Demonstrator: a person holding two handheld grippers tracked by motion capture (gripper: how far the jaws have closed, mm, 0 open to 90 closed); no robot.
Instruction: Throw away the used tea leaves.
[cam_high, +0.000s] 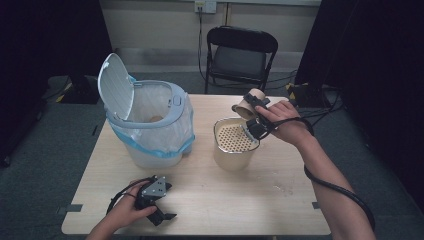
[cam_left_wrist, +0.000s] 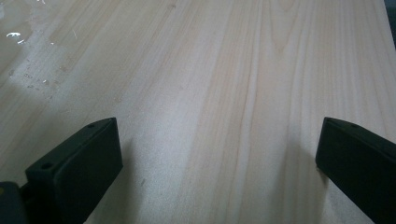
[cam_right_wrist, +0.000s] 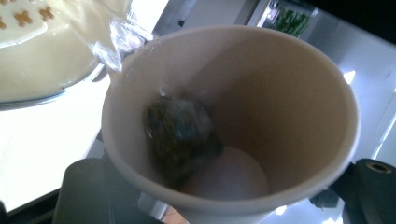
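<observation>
Nearest the person, the left gripper rests low on the table with its jaws spread wide and nothing between them. Farther off, the right gripper clamps a paper cup, tipped on its side above the strainer pot. A wet tea bag clings inside the cup. The lined bin stands left, lid up.

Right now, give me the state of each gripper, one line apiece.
Left gripper: open, nothing between its jaws, low over the table.
Right gripper: shut on the paper cup, which has a used tea bag inside.
</observation>
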